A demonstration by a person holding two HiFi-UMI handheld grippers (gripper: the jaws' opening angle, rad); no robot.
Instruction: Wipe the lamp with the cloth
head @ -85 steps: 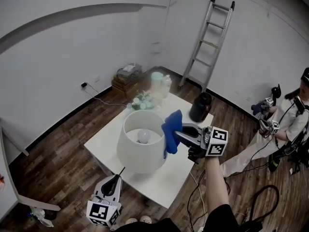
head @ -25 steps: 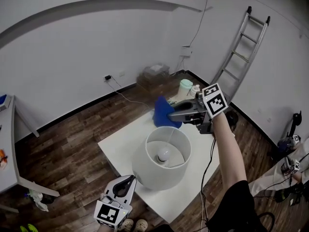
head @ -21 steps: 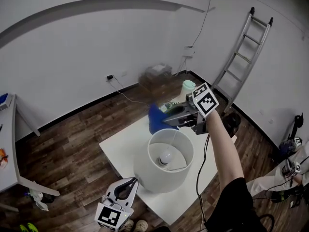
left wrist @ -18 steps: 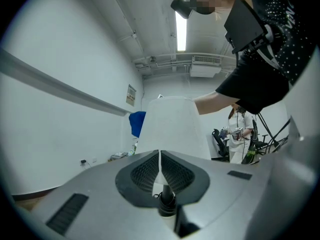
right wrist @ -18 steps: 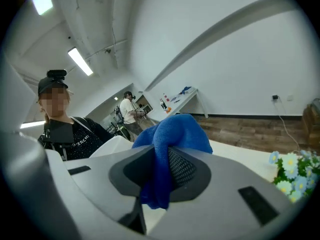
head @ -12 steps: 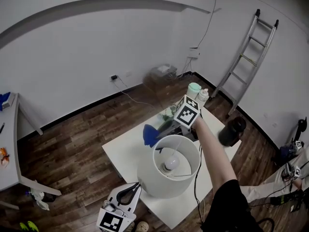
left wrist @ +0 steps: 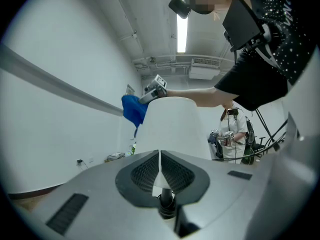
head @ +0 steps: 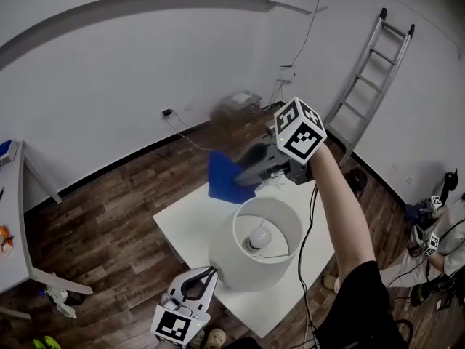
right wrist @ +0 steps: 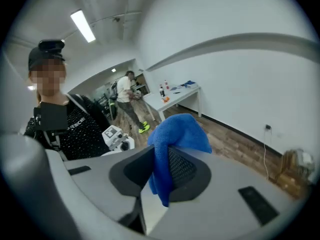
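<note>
Right gripper point(head: 245, 174) is clamped on the blue cloth point(head: 224, 179). In the right gripper view the cloth bunches up between the two pads and hangs down out of them. My right arm reaches out over the lamp point(head: 251, 267), so the cloth hangs at the far-left side of the white shade, just beside the rim. I can't tell whether it's actually touching the shade.

The lamp stands upright on the white table point(head: 183, 220), and from the head view I'm looking straight down into the shade at the bulb point(head: 257, 238).

Left gripper point(head: 210, 273) is down at the near-left side of the lamp, low by the bottom edge of the shade. Its jaws are closed together with nothing between them. In its own view the shade fills the space right past the tips. I can't make out contact there either.

A ladder point(head: 372, 71) leans on the far-right wall. A person point(head: 438, 231) in light clothes is at the right edge of the room, on the wood floor point(head: 116, 209).
</note>
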